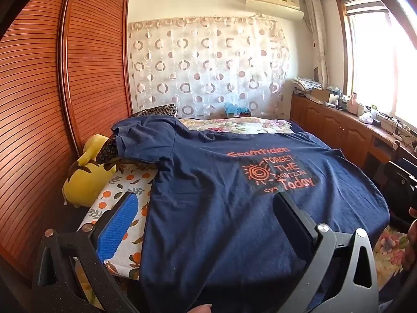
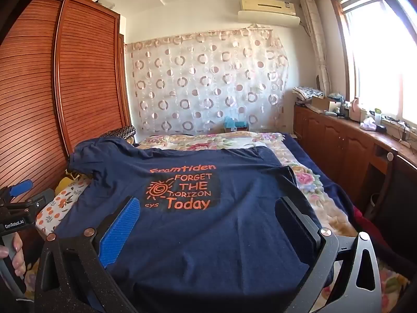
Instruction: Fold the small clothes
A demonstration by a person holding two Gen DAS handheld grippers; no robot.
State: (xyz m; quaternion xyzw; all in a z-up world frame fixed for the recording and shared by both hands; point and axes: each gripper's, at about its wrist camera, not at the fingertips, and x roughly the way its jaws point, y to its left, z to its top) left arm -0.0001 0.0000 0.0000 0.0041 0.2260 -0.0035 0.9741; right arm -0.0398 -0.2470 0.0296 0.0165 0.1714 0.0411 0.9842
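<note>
Bed with flowered cover, navy T-shirt spread flat on it, its near hem cut off, far sleeve bunched, left tool and right tool both released above T-shirt.

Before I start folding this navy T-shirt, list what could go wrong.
1. The navy T-shirt with orange print has one sleeve draped up over a dark patterned pillow, so a fold may come out crooked.
2. The yellow plush toy sits beside that sleeve and could snag it.
3. The open left gripper and open right gripper hold nothing; gripping might also catch the floral bedspread.
</note>
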